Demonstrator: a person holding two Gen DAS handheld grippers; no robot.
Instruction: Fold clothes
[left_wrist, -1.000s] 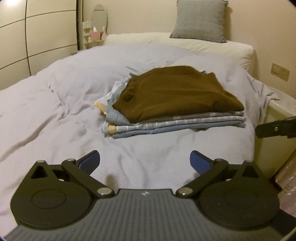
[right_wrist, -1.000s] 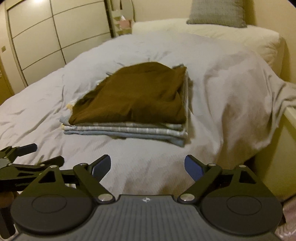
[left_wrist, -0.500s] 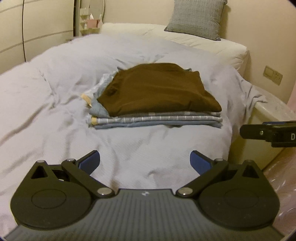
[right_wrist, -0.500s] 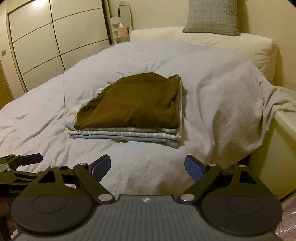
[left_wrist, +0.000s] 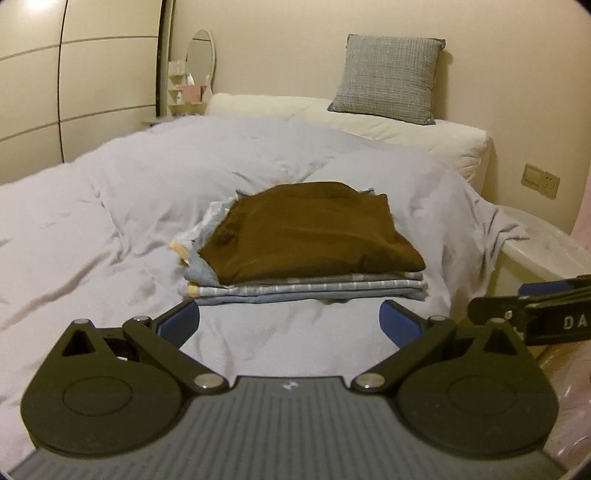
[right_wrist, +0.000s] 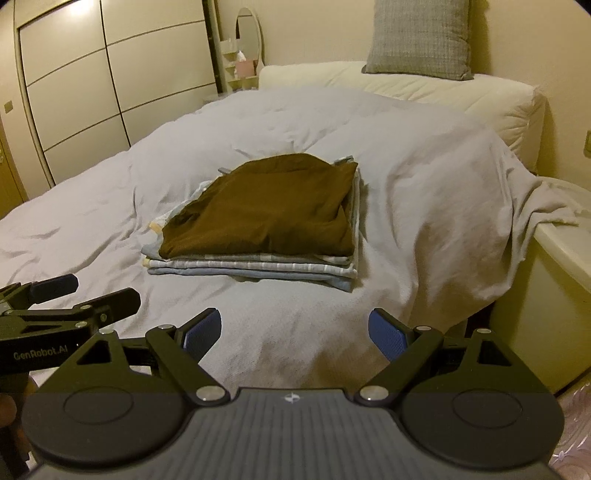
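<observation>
Status of work. A stack of clothes (left_wrist: 306, 258) lies on the bed (left_wrist: 92, 229), on the pale grey duvet, towards the near right part of the mattress and clear of the cream pillow roll (left_wrist: 406, 136) at the head. The stack is already folded: a brown garment (right_wrist: 266, 210) sits on top as a flat rectangular packet, and beneath it several blue-and-white striped pieces (right_wrist: 255, 267) lie in even layers with their folded edges aligned along the near side. At the far left corner a few striped edges and a yellowish trim stick out past the brown packet, so that corner is less tidy than the rest. No loose or unfolded garment shows in either view. Judged from this, the folding appears complete for everything in sight; whether further clothes wait outside the views cannot be told.

Orientation. The stack lies flat. Its long axis runs roughly across the bed, left to right in the left wrist view, with the neat folded edges facing the claws. In the right wrist view the axis appears turned slightly, with the right end nearer.

Claws. The left claw (left_wrist: 290, 321) has its blue pads spread wide and holds nothing. The right claw (right_wrist: 295, 334) is likewise spread wide and holds nothing. Both hover over the duvet short of the stack, apart from it, side by side.
</observation>
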